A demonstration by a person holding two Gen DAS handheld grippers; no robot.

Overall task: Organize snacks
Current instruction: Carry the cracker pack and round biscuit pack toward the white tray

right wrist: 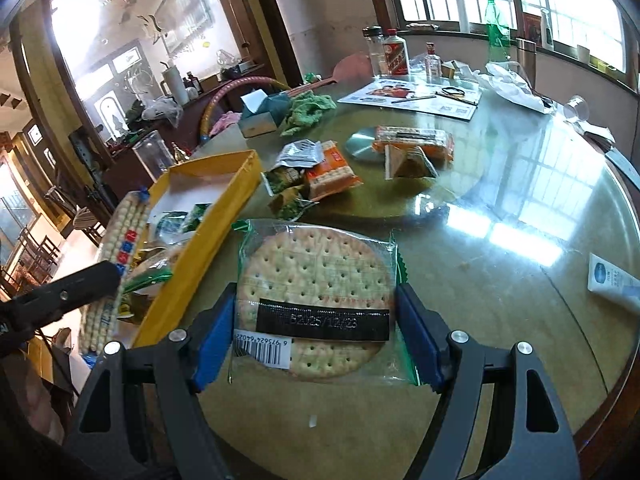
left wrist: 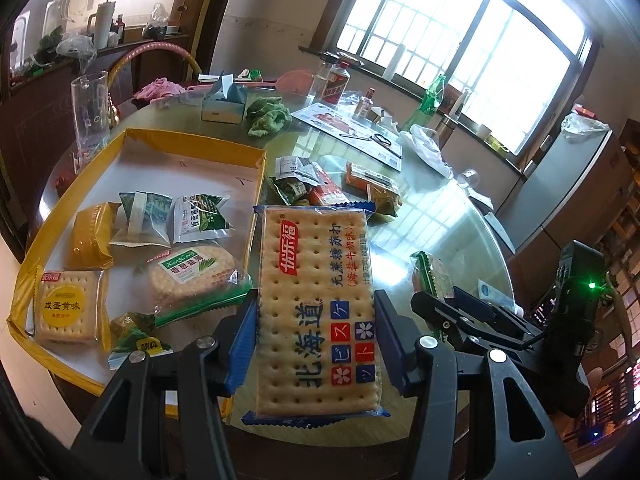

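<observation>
My left gripper (left wrist: pixel 316 338) is shut on a long blue-edged cracker pack (left wrist: pixel 316 300), held above the table beside the yellow tray (left wrist: pixel 256 184). The pack also shows edge-on in the right wrist view (right wrist: pixel 120 256). The tray holds several snack packets, among them a round cracker pack (left wrist: pixel 192 276) and a square yellow-label cracker pack (left wrist: pixel 66 306). My right gripper (right wrist: pixel 316 336) is shut on a round cracker pack (right wrist: pixel 316 288) in clear wrap, right of the tray (right wrist: pixel 208 240). Loose snacks (right wrist: pixel 316 172) lie on the table beyond.
The round glass-topped table (right wrist: pixel 520 200) carries a tissue box (left wrist: pixel 222 104), a green cloth (left wrist: pixel 268 116), bottles (left wrist: pixel 336 84), a leaflet (right wrist: pixel 416 96), a white bag (right wrist: pixel 508 84) and a white tube (right wrist: pixel 612 280). A tall glass jug (left wrist: pixel 90 108) stands behind the tray.
</observation>
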